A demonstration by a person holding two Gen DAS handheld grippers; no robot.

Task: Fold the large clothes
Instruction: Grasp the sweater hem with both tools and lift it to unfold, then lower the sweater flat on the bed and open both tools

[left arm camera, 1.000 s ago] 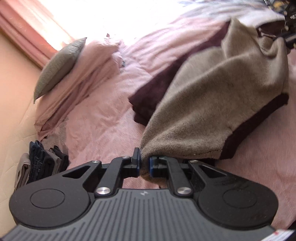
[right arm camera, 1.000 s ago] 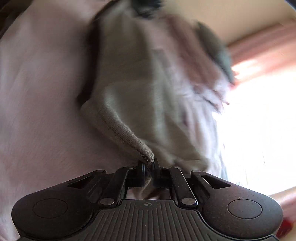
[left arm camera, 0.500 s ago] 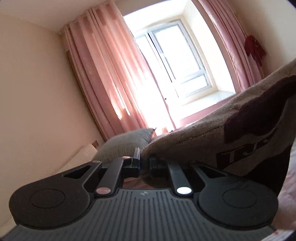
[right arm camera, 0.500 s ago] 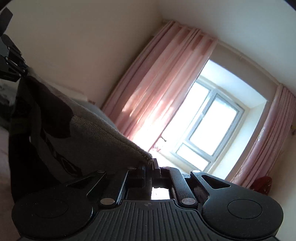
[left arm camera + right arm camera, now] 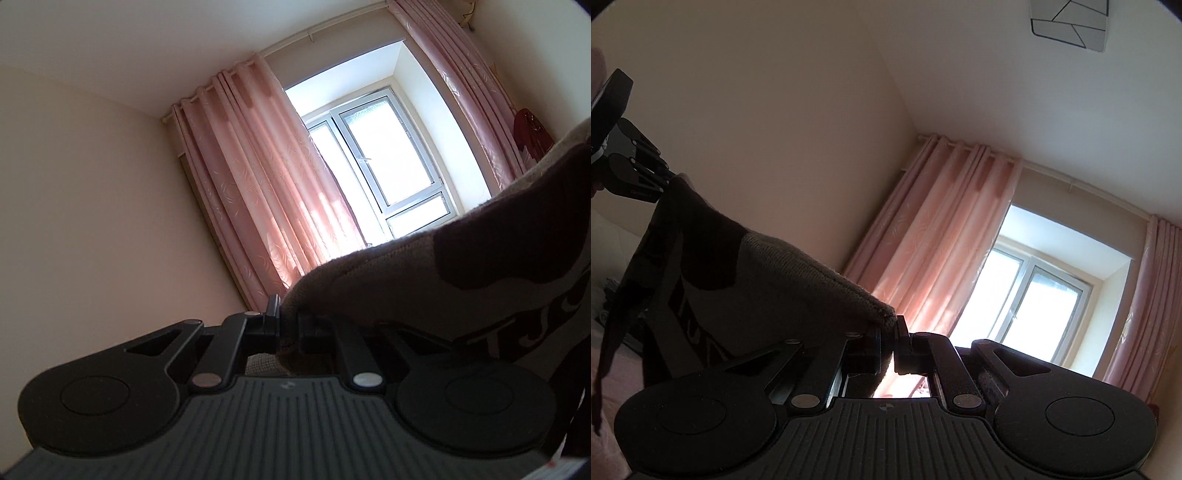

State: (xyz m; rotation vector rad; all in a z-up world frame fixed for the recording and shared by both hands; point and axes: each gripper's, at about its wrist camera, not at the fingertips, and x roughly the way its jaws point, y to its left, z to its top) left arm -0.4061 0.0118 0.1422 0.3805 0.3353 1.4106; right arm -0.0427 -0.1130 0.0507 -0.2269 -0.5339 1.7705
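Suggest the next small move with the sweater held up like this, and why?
Probably lower both grippers together toward the bed to lay it flat. The left gripper and right gripper each pinch a corner of the sweater. It hangs stretched between them, and both cameras point up at the curtains and window, not at any surface, so no fold can start here.

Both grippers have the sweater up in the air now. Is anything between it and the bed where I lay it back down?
Cannot tell. Both cameras tilt up at the curtains and window. The sweater hangs pinched by the left gripper and right gripper; the bed below is barely visible.
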